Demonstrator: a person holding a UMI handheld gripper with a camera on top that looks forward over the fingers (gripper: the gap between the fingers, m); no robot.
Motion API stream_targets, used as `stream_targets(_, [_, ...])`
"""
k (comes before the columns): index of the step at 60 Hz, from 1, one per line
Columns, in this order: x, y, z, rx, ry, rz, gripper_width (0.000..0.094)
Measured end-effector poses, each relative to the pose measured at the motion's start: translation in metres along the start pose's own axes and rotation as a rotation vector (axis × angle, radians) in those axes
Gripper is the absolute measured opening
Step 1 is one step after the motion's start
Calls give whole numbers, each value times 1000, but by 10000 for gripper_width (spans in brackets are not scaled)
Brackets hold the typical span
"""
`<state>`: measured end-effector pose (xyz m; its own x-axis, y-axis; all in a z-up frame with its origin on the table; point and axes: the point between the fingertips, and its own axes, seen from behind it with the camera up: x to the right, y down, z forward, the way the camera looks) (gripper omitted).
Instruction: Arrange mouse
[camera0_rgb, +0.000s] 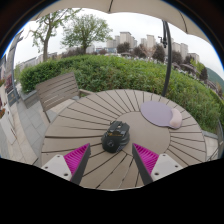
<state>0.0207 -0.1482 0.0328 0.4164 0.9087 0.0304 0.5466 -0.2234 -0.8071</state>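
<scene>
A dark grey computer mouse (116, 135) lies on the round slatted wooden table (75, 122), near its middle. My gripper (111, 160) is open, its two fingers with magenta pads (77, 157) spread wide on either side, and nothing is between them. The mouse sits just ahead of the fingertips, in line with the gap and apart from both fingers. A round pale lilac mouse pad (158, 113) lies on the table beyond and to the right of the mouse.
A wooden slatted chair (57, 92) stands at the table's far left. A dark parasol pole (168, 55) rises behind the table on the right. A green hedge (120, 72), trees and buildings lie beyond.
</scene>
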Motion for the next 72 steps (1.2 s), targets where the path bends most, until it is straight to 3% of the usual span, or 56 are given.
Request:
stream_targets(23, [2,-8,86,-9,-6,-5,863])
stream_targets(46, [-17,-32,125,-41,-77,-21,847])
stream_targets(49, [-15,-31,128,-48,-73,-26,799])
stream_targets(55, [-11,-35,132,-33,-69,-85,592])
stream_targets(59, [-11,-37,133,-32,-70,-143,528])
stream_targets(72, [-7,-39,122,-75,-82,-121,479])
